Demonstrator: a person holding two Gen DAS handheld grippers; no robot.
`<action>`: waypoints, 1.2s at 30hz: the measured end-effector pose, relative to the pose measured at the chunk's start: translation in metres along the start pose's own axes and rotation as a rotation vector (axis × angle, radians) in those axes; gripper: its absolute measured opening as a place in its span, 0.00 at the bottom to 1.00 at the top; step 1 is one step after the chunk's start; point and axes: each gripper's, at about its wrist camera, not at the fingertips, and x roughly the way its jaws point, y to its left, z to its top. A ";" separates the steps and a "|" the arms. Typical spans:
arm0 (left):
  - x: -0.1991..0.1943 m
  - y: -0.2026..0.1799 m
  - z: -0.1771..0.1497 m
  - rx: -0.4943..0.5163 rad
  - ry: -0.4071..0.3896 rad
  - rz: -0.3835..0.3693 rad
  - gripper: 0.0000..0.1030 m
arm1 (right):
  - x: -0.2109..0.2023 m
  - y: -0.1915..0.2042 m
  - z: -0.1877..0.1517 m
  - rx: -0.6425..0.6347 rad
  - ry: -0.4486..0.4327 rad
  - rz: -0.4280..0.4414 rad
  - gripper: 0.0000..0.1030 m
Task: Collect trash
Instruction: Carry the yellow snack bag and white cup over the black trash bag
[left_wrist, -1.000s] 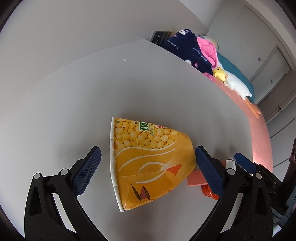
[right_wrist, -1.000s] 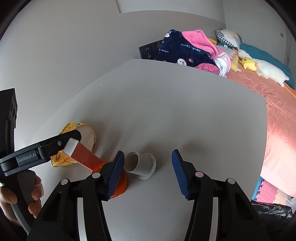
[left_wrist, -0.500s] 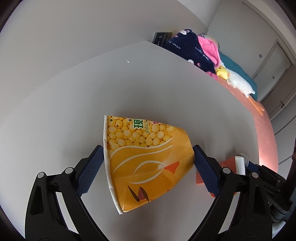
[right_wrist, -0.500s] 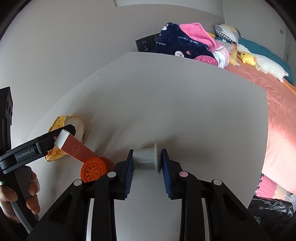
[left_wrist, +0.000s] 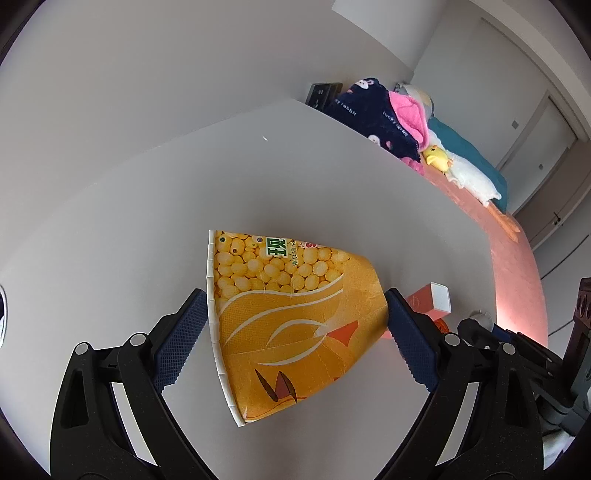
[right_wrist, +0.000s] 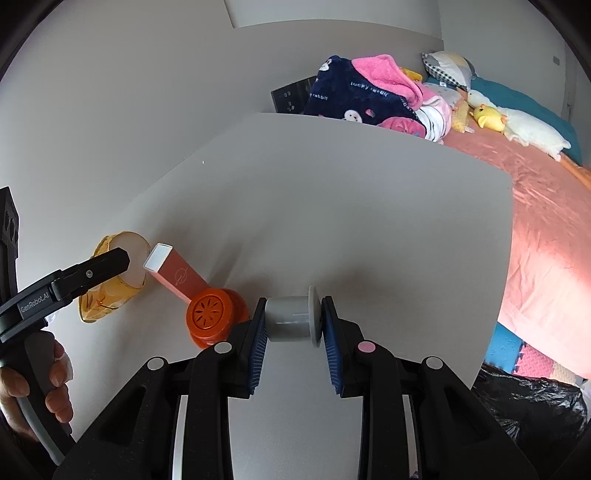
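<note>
A flattened yellow-orange paper snack cup (left_wrist: 291, 314) lies on its side on the white table (left_wrist: 221, 184). My left gripper (left_wrist: 293, 325) has closed on it, pads touching its rim and its base. It shows from the side in the right wrist view (right_wrist: 110, 280). My right gripper (right_wrist: 293, 325) is shut on a small grey plastic spool (right_wrist: 290, 319), held just above the table. A pink carton (right_wrist: 177, 273) and an orange round lid (right_wrist: 214, 317) lie between the two grippers.
A black trash bag (right_wrist: 532, 410) sits below the table's right edge. A bed with a pink sheet (right_wrist: 546, 206), a dark blue blanket (right_wrist: 354, 96) and plush toys lies beyond the table. The wall stands to the left.
My left gripper has closed from wide open onto the snack cup. My right gripper has closed on the grey spool, which is turned onto its side and lifted slightly.
</note>
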 end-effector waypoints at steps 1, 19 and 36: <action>-0.003 -0.001 -0.002 0.001 -0.003 0.000 0.89 | -0.004 0.001 -0.002 -0.001 -0.003 0.000 0.29; -0.050 -0.047 -0.041 0.053 -0.024 -0.051 0.89 | -0.069 -0.008 -0.034 0.013 -0.055 -0.006 0.29; -0.066 -0.110 -0.078 0.128 -0.015 -0.134 0.89 | -0.121 -0.044 -0.073 0.056 -0.099 -0.047 0.29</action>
